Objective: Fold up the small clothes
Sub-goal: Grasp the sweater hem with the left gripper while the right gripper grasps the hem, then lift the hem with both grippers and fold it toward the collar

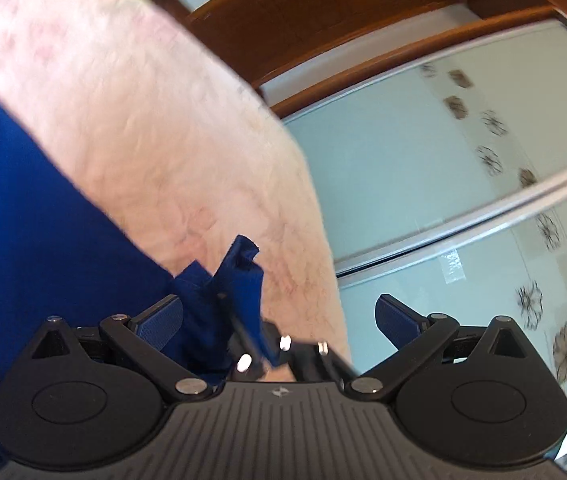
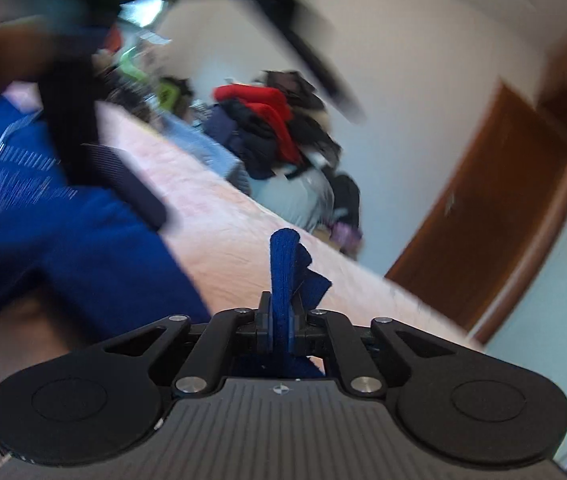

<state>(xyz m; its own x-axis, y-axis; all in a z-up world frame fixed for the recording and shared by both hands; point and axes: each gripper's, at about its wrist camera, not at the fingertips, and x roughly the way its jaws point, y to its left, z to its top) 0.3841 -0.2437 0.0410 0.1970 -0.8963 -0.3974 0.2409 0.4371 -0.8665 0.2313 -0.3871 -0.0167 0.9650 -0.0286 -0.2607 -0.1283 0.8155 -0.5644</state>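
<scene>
A blue garment [image 1: 23, 220] with a white striped print [image 2: 15, 160] lies on a pink fluffy bed cover [image 1: 143, 120]. My right gripper [image 2: 281, 320] is shut on a bunched edge of the blue garment, and the fold [image 2: 283, 264] sticks up past its tips. In the left wrist view my left gripper [image 1: 279, 312] stands open, its blue pads [image 1: 159, 320] wide apart. That pinched edge [image 1: 239, 280] and the right gripper's tips sit between the pads, touching neither. A dark blurred shape [image 2: 123, 176] over the garment looks like the left gripper.
Beyond the bed's edge stands a wardrobe with pale sliding doors [image 1: 423, 160] bearing flower patterns, framed in brown wood [image 1: 343, 12]. In the right wrist view a heap of red and dark clothes [image 2: 275, 128] lies at the far side, beside a brown wooden door [image 2: 483, 200].
</scene>
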